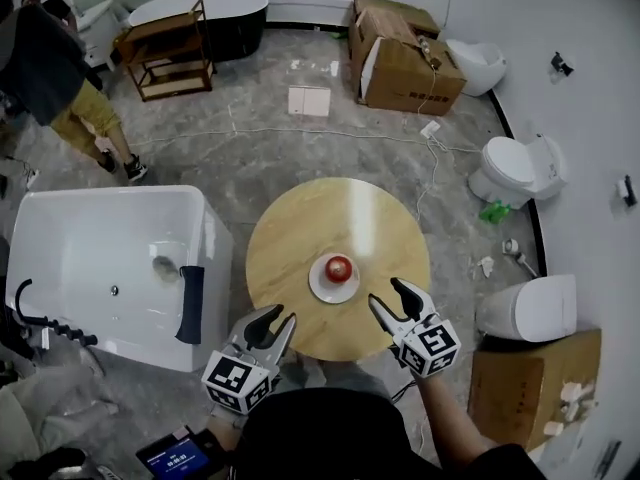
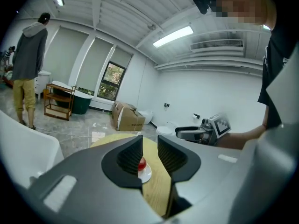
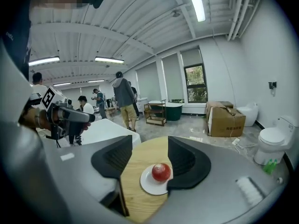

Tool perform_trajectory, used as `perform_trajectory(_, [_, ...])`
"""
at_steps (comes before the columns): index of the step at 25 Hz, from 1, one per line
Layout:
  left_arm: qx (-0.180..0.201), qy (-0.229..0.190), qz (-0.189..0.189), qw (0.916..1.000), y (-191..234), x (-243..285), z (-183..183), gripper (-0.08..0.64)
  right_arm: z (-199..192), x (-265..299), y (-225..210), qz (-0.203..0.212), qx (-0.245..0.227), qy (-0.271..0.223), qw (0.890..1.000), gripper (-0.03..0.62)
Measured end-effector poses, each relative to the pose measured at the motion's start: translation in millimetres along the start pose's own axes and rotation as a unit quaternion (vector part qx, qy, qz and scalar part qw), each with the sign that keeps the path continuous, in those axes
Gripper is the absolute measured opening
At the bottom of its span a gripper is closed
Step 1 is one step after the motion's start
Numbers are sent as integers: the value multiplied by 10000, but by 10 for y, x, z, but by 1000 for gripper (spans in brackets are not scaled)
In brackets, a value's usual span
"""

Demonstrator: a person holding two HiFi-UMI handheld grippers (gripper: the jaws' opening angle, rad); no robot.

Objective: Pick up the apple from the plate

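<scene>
A red apple [image 1: 339, 267] rests on a white plate [image 1: 322, 288] near the front of a round wooden table [image 1: 300, 228]. My left gripper [image 1: 279, 322] hovers at the table's front left edge, jaws open and empty, short of the plate. My right gripper [image 1: 388, 297] is over the table's front right edge, open and empty, just right of the plate. In the right gripper view [image 3: 148, 160] the apple [image 3: 161, 171] and plate [image 3: 150, 183] lie ahead between the jaws. In the left gripper view [image 2: 149, 155] the apple [image 2: 141, 163] peeks out past the left jaw.
A white bathtub [image 1: 110, 268] stands close to the table's left. Toilets [image 1: 515, 168] and cardboard boxes [image 1: 400, 58] line the right side and back. A person [image 1: 60, 78] stands at the far left. A cable [image 1: 300, 133] runs across the marble floor.
</scene>
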State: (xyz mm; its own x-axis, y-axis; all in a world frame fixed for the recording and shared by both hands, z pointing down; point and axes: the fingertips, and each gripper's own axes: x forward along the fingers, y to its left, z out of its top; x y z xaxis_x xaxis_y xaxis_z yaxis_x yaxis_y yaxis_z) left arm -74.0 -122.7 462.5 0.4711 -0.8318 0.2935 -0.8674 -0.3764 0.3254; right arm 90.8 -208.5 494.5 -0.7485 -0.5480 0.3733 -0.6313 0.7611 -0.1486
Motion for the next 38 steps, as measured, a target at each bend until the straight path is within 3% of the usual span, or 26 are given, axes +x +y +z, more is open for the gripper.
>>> perform_trajectory(7, [-419,-35,795,9959,116,-53,-229,107,-330,425,-69,638,-383,686,9949,302])
perform_trajectory(15, [-795,115,1466,9859,113,-77,-462,107,-701,892,-296,1080,-701,1363,9823,352])
perform_trajectory(23, [-1151,140,2135,9700,105,-264,-705,107,-1128,1391,-415,1281,-1216,1894,9659,425])
perform_trajectory(38, [-1715,98,3022,9376,-26,-796,-1240,109,-1816,2006,-191,1481,-1806,2314,9444,445])
